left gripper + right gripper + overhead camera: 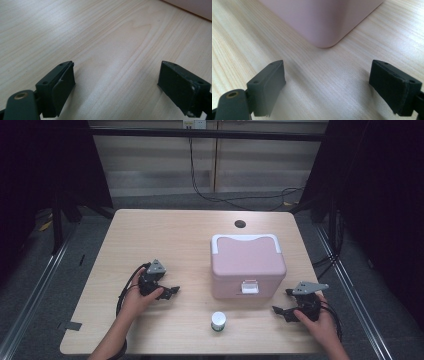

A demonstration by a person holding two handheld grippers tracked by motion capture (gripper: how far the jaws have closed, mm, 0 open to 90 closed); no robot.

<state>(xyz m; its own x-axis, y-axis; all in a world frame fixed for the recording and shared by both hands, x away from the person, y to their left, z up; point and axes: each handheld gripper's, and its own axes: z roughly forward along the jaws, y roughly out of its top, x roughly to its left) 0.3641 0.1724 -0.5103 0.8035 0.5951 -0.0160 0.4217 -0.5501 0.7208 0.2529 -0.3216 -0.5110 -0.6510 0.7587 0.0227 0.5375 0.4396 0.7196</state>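
**Both grippers resting open beside the pink box**

I had the left gripper (171,291) low over the wooden table (150,235), to the left of the pink box (247,265), with my left hand (137,301) wrapped around its body. Its jaws stood wide apart with nothing between them; in the left gripper view I saw bare wood grain in the gap, and a sliver of the pink box (192,6) at the top right corner. The gripper was near the box but clearly apart from it.

The right gripper (282,310) sat on the other side, just beside the box's front right corner, my right hand (320,322) behind it. Its jaws were also spread fully and released, holding nothing. In the right gripper view the rounded lower corner of the pink box (322,20) stood straight ahead of the gap, close but not touching either pad.

The box itself stood upright a little right of the table's middle, lid down, its white latch (250,286) on the front face turned toward me and a white handle (245,240) lying along the back of the lid. A small white round container (218,321) stood in front of the box near the table's front edge, between my two grippers and touching neither. A dark round hole (240,224) showed in the tabletop behind the box.
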